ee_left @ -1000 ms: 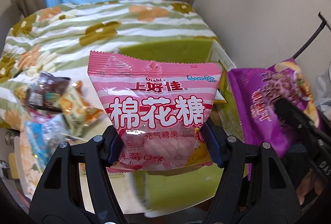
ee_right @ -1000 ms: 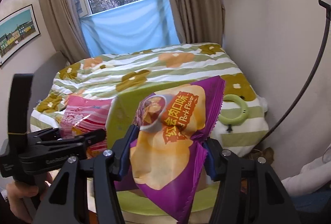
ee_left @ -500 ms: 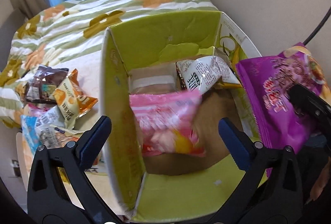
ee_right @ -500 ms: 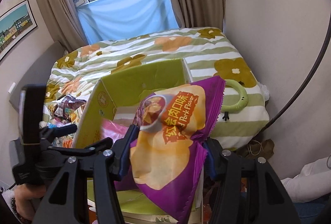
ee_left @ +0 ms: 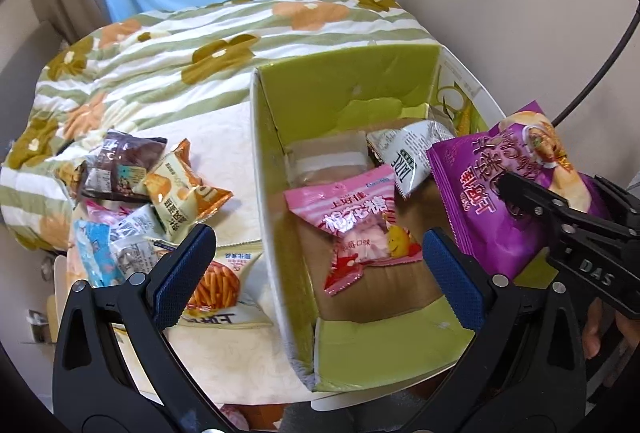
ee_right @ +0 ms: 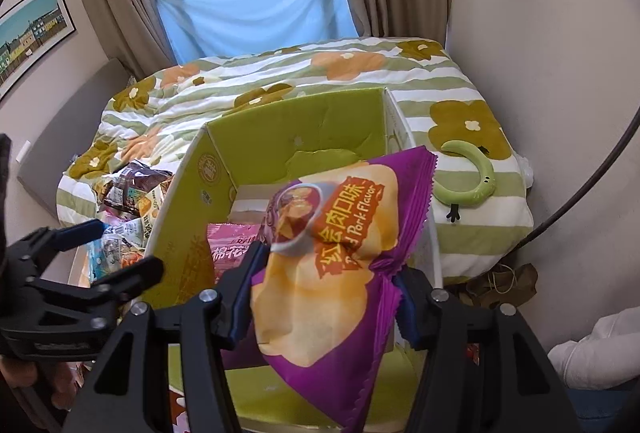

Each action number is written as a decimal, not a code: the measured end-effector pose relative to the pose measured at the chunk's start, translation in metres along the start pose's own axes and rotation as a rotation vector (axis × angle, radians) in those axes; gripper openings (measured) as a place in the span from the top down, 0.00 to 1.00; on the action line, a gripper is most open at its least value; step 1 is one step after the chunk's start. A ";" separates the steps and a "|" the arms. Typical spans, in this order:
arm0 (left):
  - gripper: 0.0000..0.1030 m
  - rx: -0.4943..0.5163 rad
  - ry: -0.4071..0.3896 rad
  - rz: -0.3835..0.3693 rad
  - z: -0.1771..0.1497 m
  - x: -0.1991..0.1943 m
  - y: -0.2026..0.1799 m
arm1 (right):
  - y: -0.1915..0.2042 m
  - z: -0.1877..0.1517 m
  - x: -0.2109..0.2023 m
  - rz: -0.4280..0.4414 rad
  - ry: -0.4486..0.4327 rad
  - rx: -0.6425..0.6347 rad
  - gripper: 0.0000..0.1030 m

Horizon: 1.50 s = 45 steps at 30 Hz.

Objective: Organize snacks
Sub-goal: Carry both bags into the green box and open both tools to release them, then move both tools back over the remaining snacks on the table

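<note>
Right gripper: pinching purple chip bag, light, puffy, crushable; hold the crimped edge.
Left gripper: spread, empty, above green box.

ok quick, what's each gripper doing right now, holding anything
Left gripper: open, holding nothing; the pink marshmallow bag lies in the green box.
Right gripper: closed on the purple chip bag.

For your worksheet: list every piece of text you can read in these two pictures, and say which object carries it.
"棉花糖": pink marshmallow bag in the green box.
"Pork Flavor": purple chip bag held in the right tongs.
"DAS": body of the right tongs, seen in the left wrist view.
Print on the loose snack packets beside the box: too small or blurred to read.
</note>
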<state>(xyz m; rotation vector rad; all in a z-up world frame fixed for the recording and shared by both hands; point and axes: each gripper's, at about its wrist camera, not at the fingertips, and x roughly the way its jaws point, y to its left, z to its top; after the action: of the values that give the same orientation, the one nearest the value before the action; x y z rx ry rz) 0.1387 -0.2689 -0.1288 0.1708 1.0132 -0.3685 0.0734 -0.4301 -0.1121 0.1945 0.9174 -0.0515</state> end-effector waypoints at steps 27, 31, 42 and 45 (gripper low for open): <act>0.01 -0.018 0.014 0.004 0.004 0.008 0.008 | 0.004 -0.009 -0.003 -0.044 -0.031 -0.034 0.01; 0.01 -0.034 -0.005 -0.004 0.004 -0.006 0.012 | 0.004 -0.007 -0.017 -0.051 -0.044 -0.021 0.01; 0.01 -0.135 -0.080 0.040 -0.007 -0.059 0.044 | 0.021 -0.002 -0.053 0.022 -0.090 -0.066 0.01; 0.01 -0.177 -0.113 0.086 -0.014 -0.080 0.061 | 0.034 0.003 -0.062 0.037 -0.126 -0.112 0.01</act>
<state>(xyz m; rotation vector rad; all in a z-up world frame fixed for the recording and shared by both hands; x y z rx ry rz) 0.1123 -0.1905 -0.0699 0.0333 0.9185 -0.2064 0.0425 -0.3994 -0.0561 0.1033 0.7885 0.0218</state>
